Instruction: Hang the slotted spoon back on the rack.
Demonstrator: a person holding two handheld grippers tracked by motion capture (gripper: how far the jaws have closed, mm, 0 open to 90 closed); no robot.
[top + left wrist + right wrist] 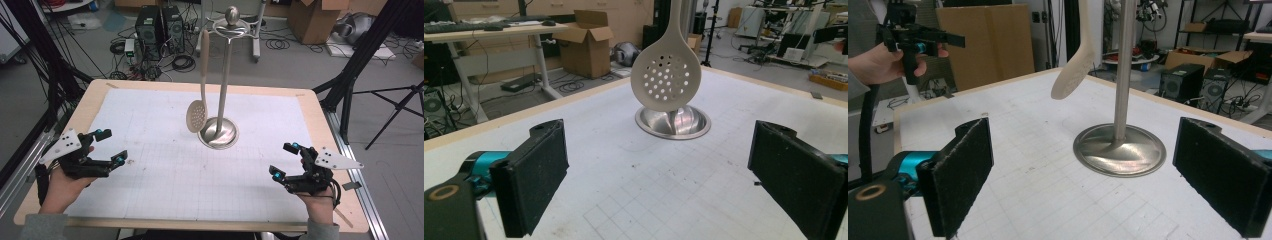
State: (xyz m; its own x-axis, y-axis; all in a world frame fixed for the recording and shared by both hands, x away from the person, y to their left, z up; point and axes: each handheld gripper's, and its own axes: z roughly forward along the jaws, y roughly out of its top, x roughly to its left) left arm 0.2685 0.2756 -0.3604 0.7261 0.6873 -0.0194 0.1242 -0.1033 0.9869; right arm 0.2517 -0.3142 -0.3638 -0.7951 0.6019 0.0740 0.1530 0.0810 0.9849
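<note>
A cream slotted spoon [197, 116] hangs by its handle from a metal utensil stand [218, 133] at the table's middle back. Its perforated bowl [666, 76] hangs just above the stand's round base [673, 121]. My left gripper [111, 146] is held open near the table's left edge, nothing between its pads [530, 175]. My right gripper [283, 159] is held open near the right edge, also empty, pointing at the stand's pole [1124, 65] and the spoon [1073, 75]. The left hand with its gripper [913, 37] appears far off in the right gripper view.
A white gridded mat [165, 165] covers the wooden table [95, 92]. Beyond the far edge are computer towers [159, 25], cables and cardboard boxes [312, 17] on the floor. Black frame struts [357, 55] stand at both sides.
</note>
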